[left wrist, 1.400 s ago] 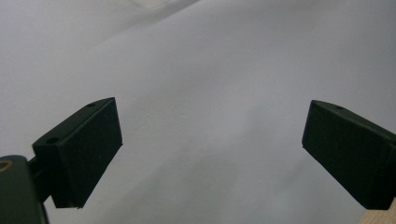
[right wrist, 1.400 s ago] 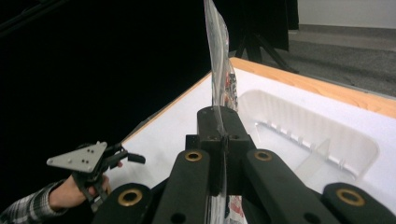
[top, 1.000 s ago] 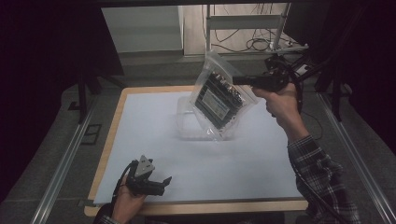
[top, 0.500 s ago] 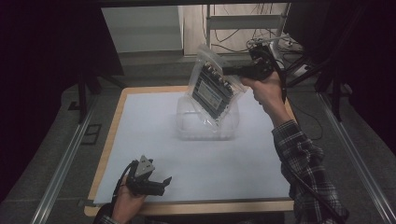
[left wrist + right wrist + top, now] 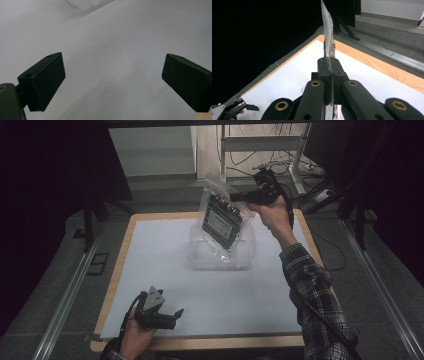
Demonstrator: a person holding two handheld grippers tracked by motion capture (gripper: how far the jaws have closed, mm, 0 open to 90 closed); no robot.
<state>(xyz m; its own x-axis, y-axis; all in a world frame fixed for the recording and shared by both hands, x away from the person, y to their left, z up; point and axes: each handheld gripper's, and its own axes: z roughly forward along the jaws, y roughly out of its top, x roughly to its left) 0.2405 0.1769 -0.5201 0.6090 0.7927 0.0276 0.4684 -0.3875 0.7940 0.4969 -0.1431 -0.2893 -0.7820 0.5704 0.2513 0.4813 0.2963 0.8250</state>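
Right tool [image 5: 239, 197] clamping clear bag [image 5: 222, 220], white table [image 5: 165, 255], dark room

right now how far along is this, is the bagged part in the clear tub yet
Not yet. Done: the right gripper is shut on the top edge of the clear bag with the dark part inside, lifted off the table. In hand: the bag hangs tilted over the clear tub, its lower corner at about the rim. Left: lower it in and let go. The left gripper sits open near the table's front edge.
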